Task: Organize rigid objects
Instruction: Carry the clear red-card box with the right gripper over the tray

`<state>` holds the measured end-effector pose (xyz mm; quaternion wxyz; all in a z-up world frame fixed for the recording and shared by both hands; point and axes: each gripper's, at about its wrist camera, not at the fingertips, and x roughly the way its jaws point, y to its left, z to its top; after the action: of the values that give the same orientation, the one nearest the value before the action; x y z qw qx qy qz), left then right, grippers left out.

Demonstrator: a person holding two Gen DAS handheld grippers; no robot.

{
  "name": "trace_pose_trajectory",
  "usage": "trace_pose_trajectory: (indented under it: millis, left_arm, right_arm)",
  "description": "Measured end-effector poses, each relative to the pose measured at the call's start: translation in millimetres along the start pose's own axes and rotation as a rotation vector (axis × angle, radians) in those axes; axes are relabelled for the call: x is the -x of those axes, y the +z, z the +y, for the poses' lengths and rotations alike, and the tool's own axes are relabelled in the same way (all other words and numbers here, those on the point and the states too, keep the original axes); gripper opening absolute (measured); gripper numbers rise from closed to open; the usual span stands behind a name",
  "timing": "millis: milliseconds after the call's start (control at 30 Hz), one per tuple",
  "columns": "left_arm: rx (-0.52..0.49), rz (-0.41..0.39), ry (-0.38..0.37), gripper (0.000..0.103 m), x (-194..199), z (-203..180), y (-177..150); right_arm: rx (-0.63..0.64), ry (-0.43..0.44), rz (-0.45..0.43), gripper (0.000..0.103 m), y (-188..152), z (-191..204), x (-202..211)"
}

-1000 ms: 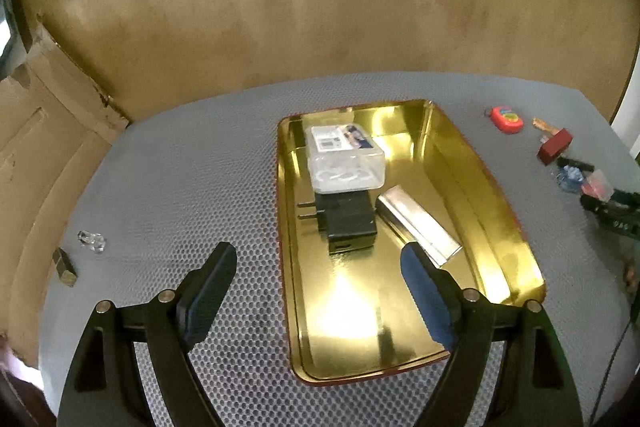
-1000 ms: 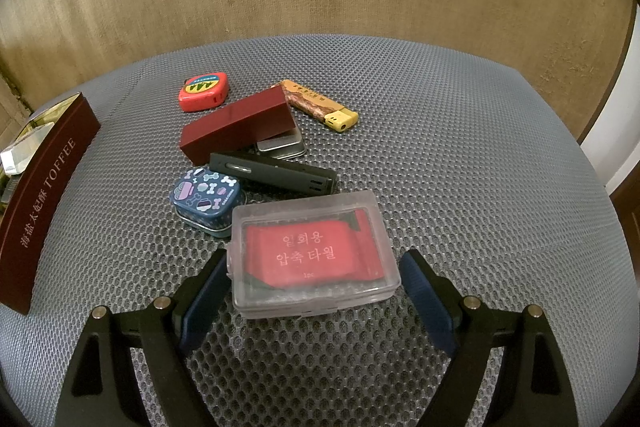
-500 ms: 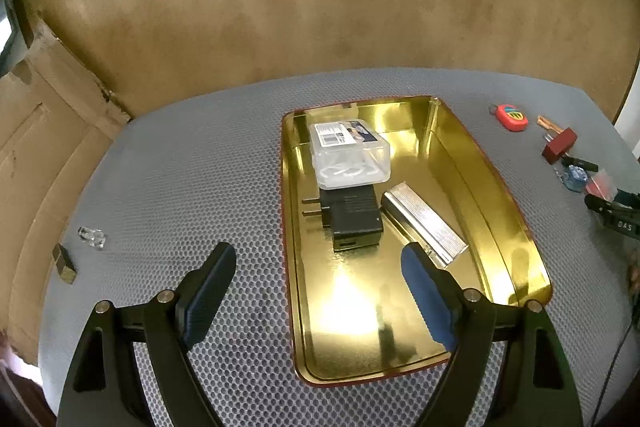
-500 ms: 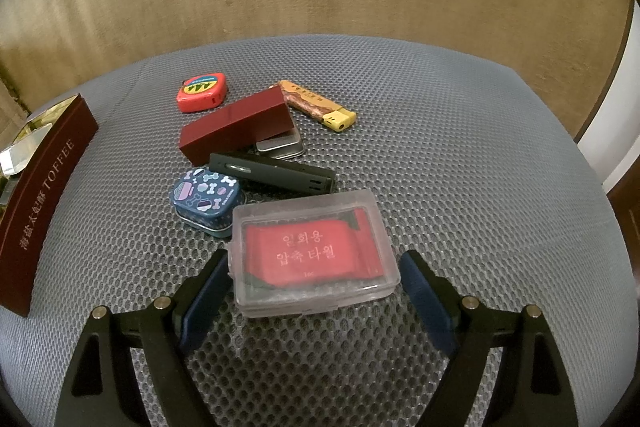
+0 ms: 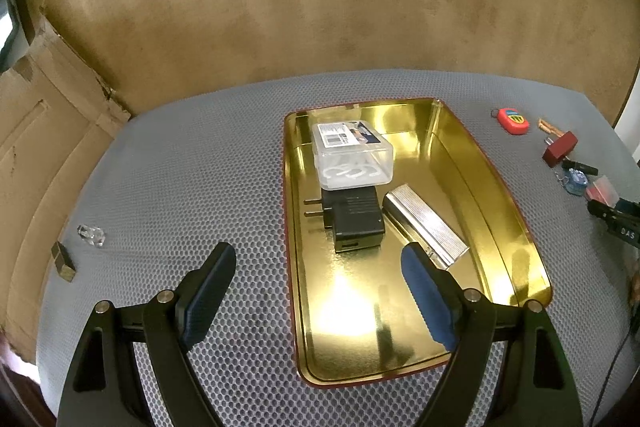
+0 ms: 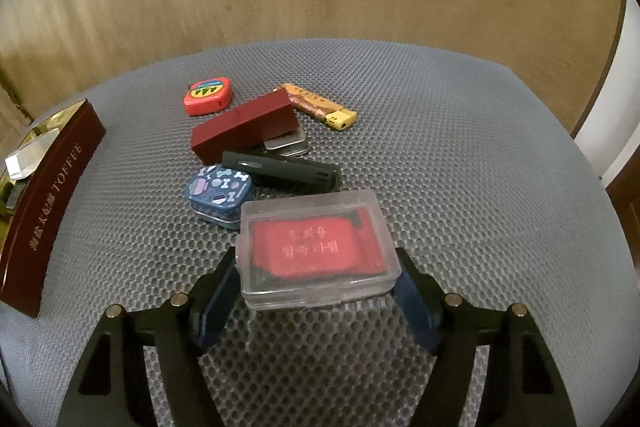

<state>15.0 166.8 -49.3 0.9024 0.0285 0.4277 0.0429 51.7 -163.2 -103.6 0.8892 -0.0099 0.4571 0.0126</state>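
A gold tin tray [image 5: 504, 227] lies on the grey mesh mat; it holds a clear plastic box [image 5: 352, 155], a black charger [image 5: 354, 217] and a silver ridged case [image 5: 424, 227]. My left gripper [image 5: 316, 291] is open and empty, hovering above the tray's near left edge. My right gripper [image 6: 318, 291] is shut on a clear box with a red packet inside [image 6: 316, 247], held just above the mat. Beyond it lie a blue patterned tin [image 6: 220, 193], a black bar [image 6: 280, 173], a dark red box [image 6: 244, 129], a lighter [image 6: 316, 105] and a red tape measure [image 6: 208, 95].
The tray's dark red side wall marked TOFFEE [image 6: 48, 199] stands at the right wrist view's left edge. A small clear piece [image 5: 91, 235] and a small brown block [image 5: 63, 261] lie on the mat's far left. Cardboard [image 5: 36, 147] and a tan backdrop surround the mat.
My right gripper's fingers have closed in against the clear box with the red packet and lifted it slightly. My left gripper has drawn back a little from the tray.
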Motion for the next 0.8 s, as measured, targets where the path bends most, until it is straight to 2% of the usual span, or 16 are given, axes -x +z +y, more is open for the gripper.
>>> trace_pose_trajectory:
  millis: [167,300,500,800]
  left_arm:
    - [0.006,0.003,-0.001,0.082,0,1,1]
    - [0.014,0.002,0.008,0.083,0,3,1]
    - [0.045,-0.009,0.016,0.086,0,11,3]
    - [0.1,-0.017,0.057,0.089,-1,27,6]
  right_arm:
    - [0.016,0.045,0.013,0.075,-6,13,10]
    - [0.053,0.069,-0.013,0.075,-5,33,25]
    - [0.136,0.164,-0.06,0.075,5,73,52]
    - [0.319,0.341,-0.076,0.075,27,175,69]
